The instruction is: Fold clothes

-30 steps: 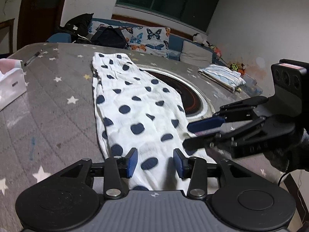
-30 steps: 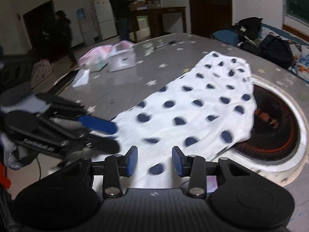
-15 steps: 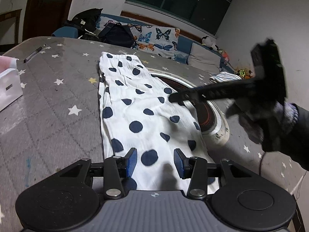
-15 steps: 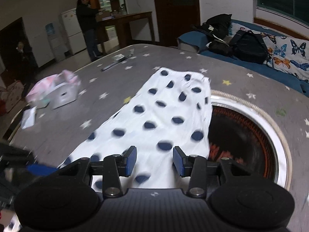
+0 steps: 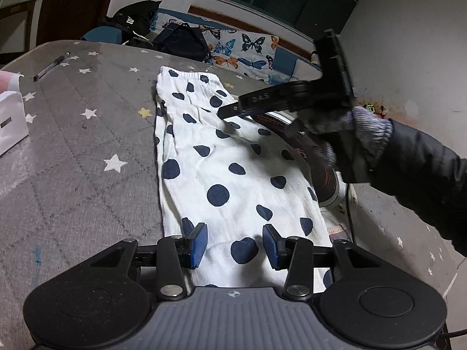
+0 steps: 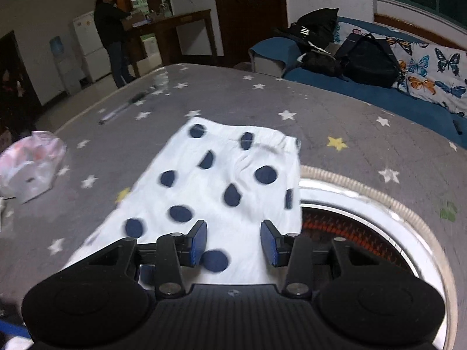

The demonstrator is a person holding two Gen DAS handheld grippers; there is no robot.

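Reaching forward, the right hand-held gripper [image 6: 233, 243] now sits over the waistband half of the polka-dot pants [image 5: 230, 172], where a second ago it was down at the near hem beside the left hand-held gripper [image 5: 235, 245]. In the left wrist view it shows as a dark blurred shape [image 5: 292, 102] above the far part of the cloth, jaws side-on; its own view shows the blue pads spread, nothing between them. Left hand-held gripper stays low at the near hem, pads spread, cloth under them but not pinched. Pants lie flat lengthwise on the star-print desk [image 5: 73, 145], elastic waistband at far end, right edge overlapping the round inset burner [image 6: 364, 227]. Likely meaning: hands are splitting up, one per end, setting up a lengthwise fold. No grasp yet on either end. White box [image 5: 8, 122] and pen [image 5: 51, 65] well apart on the left.
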